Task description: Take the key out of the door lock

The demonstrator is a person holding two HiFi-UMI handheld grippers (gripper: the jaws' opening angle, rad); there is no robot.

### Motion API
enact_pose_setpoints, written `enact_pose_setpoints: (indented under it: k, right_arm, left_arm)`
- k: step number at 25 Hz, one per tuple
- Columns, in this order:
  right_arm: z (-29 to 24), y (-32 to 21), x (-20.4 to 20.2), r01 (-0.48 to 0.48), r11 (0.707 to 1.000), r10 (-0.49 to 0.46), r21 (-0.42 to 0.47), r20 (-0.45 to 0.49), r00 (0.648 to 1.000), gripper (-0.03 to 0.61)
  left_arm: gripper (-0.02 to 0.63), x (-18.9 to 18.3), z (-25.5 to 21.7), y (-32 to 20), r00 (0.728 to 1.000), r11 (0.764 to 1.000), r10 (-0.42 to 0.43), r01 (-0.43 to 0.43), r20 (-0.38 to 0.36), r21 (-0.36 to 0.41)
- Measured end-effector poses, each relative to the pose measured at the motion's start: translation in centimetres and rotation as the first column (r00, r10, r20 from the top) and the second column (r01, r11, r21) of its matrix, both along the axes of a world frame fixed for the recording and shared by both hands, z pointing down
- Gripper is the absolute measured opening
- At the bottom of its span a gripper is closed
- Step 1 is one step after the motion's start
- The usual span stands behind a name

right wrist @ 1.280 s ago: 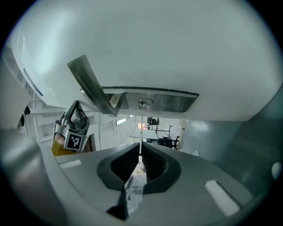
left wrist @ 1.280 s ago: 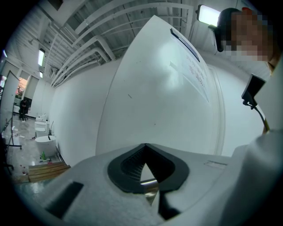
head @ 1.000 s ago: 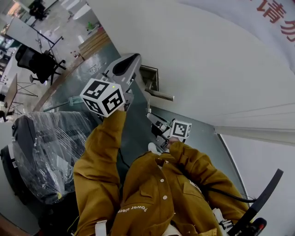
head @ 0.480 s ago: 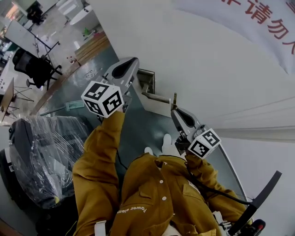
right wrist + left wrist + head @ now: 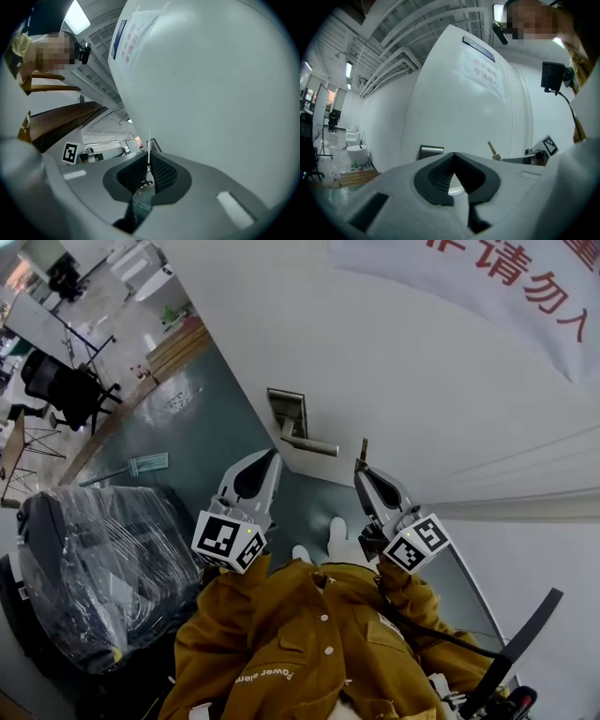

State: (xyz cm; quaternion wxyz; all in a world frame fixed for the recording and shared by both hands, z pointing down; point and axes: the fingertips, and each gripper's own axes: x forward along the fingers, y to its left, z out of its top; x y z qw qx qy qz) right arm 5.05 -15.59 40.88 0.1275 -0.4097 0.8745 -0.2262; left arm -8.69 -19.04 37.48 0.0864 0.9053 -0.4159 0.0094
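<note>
A small brass key [image 5: 363, 450] sticks up from the tips of my right gripper [image 5: 362, 471], which is shut on it, just right of the free end of the silver door handle [image 5: 314, 445]. The key is clear of the door. In the right gripper view the key [image 5: 149, 140] shows edge-on as a thin pale blade between the closed pads. The steel lock plate [image 5: 286, 412] sits on the white door above the handle. My left gripper [image 5: 270, 461] hangs below the handle, shut and empty. The left gripper view shows the key [image 5: 491, 149] and lock plate [image 5: 430, 151].
The white door [image 5: 412, 381] carries a paper sign with red characters [image 5: 525, 287]. A plastic-wrapped chair [image 5: 103, 559] stands at the left on the grey-green floor [image 5: 178, 427]. An office chair [image 5: 66, 390] and desks lie further back.
My left gripper dropped from the lock plate down toward my body. The right gripper rose from under the handle and now holds the key up beside the handle's end.
</note>
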Motion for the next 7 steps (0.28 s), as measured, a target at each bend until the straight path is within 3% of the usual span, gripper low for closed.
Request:
enact_pose_setpoints:
  k: [7]
  right_arm:
    - [-0.3,0.1,-0.2,-0.013,1.000,0.013,0.015,-0.006,1.000,0.028]
  left_arm:
    - [0.000,0.9,0.7,4.1,0.999,1.000,-0.010,0.010,-0.030,-0.021]
